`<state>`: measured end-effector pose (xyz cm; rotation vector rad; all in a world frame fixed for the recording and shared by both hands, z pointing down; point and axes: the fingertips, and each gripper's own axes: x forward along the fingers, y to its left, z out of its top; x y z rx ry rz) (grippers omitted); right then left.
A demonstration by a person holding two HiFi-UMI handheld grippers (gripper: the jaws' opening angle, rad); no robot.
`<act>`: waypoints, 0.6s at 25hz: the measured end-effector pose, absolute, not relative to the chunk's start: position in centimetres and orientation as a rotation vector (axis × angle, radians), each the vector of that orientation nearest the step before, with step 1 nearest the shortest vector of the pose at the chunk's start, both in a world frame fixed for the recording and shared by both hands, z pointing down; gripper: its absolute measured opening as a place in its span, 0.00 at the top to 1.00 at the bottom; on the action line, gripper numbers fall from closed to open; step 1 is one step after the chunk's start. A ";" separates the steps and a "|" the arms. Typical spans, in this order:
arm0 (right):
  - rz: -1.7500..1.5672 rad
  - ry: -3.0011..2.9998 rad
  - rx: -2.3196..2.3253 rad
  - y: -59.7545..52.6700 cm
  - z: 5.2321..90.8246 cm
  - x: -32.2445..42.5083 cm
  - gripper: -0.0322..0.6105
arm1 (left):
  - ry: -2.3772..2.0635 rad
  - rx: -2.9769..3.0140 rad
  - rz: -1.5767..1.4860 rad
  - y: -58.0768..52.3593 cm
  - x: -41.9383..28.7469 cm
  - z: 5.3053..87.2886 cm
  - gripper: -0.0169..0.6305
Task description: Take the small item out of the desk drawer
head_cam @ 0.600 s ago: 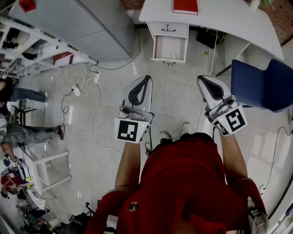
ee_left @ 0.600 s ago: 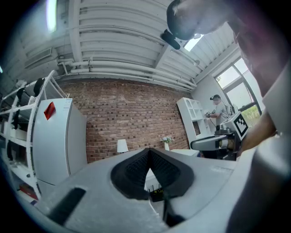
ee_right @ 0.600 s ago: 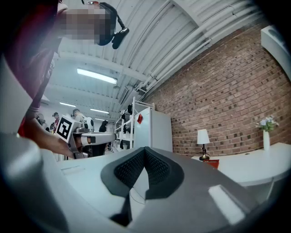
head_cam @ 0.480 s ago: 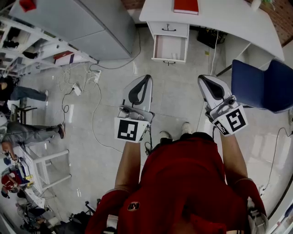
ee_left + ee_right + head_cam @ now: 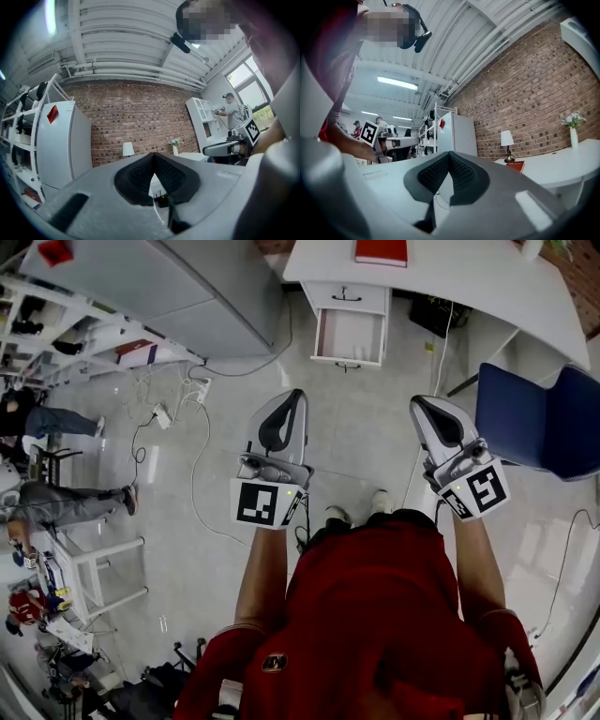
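The white desk [image 5: 469, 282] stands at the top of the head view, its lower drawer [image 5: 349, 337] pulled open toward me. The drawer's inside looks pale; I make out no small item in it. My left gripper [image 5: 296, 396] and right gripper [image 5: 418, 405] are held level over the floor, well short of the drawer, both pointing toward the desk. In the left gripper view the left gripper [image 5: 153, 158] has its pads together with nothing between them. The right gripper [image 5: 449, 155] looks the same in its own view.
A red book [image 5: 381, 251] lies on the desk top, above a closed upper drawer [image 5: 344, 298]. A blue chair [image 5: 539, 418] stands at the right, a grey cabinet [image 5: 159, 287] at the upper left. Cables and a power strip [image 5: 157, 420] lie on the floor at the left.
Both grippers have edged slightly forward toward the desk and the view has shifted a little. Their jaws stayed shut and nothing was taken hold of.
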<state>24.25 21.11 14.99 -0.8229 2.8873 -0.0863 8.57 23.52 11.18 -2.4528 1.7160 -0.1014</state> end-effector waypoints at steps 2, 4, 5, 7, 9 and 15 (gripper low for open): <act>-0.102 2.881 -0.819 20.5 15.4 25.2 0.93 | 1.734 -2.447 -0.107 23.0 9.2 11.4 0.97; -0.113 2.875 -0.814 19.9 15.8 26.0 0.93 | 1.752 -2.437 -0.121 22.5 9.6 11.6 0.97; -0.116 2.873 -0.812 19.6 16.0 26.4 0.93 | 1.760 -2.431 -0.129 22.3 9.8 11.7 0.97; -0.123 2.871 -0.809 19.0 16.5 27.0 0.93 | 1.773 -2.421 -0.143 21.9 10.1 11.9 0.97; -0.133 2.866 -0.812 18.4 16.9 27.6 0.93 | 1.786 -2.418 -0.157 21.5 10.2 12.1 0.97; -0.161 2.851 -0.818 16.5 17.9 27.9 0.93 | 1.808 -2.408 -0.184 19.7 9.8 12.6 0.97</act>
